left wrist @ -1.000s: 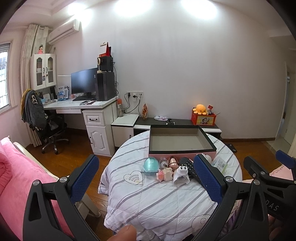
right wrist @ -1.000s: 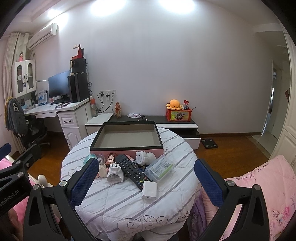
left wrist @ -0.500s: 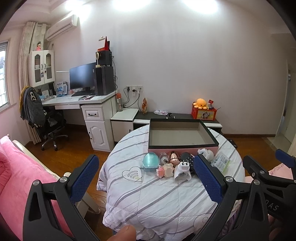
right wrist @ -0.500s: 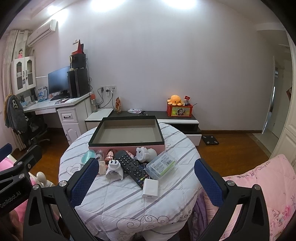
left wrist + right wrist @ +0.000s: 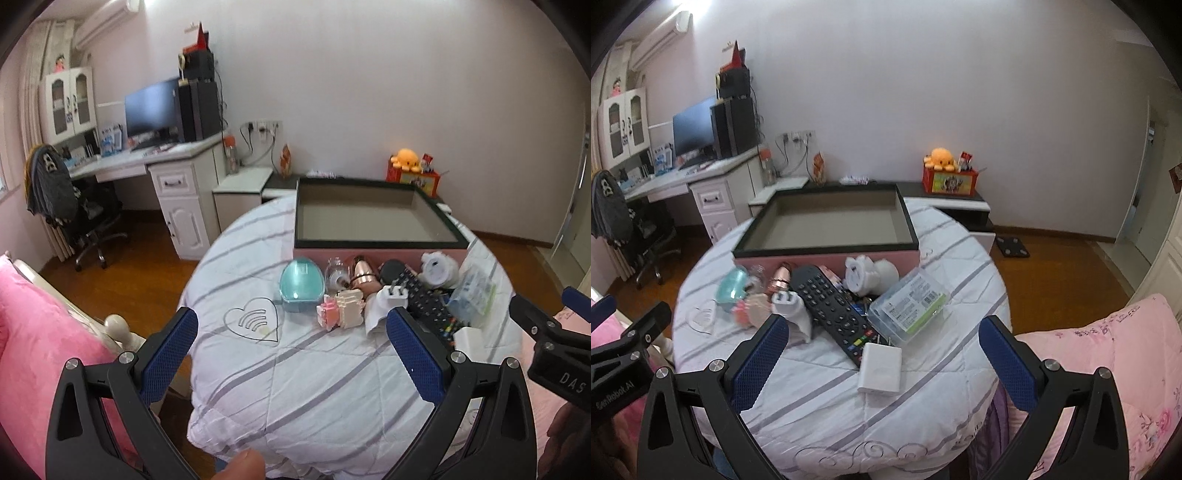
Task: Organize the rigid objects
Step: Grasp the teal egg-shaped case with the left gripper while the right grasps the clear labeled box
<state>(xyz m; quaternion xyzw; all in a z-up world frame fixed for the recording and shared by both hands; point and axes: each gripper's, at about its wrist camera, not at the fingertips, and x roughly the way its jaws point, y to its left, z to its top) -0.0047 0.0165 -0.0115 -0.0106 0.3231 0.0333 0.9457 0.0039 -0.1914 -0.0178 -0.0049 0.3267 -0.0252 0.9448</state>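
Observation:
A pink box with a black rim (image 5: 373, 242) (image 5: 827, 251) stands empty at the back of a round table under a striped white cloth (image 5: 295, 376) (image 5: 820, 391). In front of it lie a teal egg-shaped case (image 5: 301, 282), a copper bottle (image 5: 364, 275), a white plug adapter (image 5: 792, 308), a black remote (image 5: 834, 310), a clear plastic case (image 5: 910, 304), a white charger block (image 5: 881, 367) and a white round gadget (image 5: 866, 275). My left gripper (image 5: 291, 343) and right gripper (image 5: 882, 350) hang open above the table's near side, nothing between their fingers.
A pink bed (image 5: 33, 332) flanks the table on the left, pink bedding (image 5: 1108, 354) on the right. Behind are a white desk with monitor (image 5: 155, 110), an office chair (image 5: 74, 210), a low cabinet with a red toy box (image 5: 949, 181) and wooden floor (image 5: 1052, 266).
Both grippers have moved forward and tilted down toward the table; the box and objects now look larger and nearer. Both stay open.

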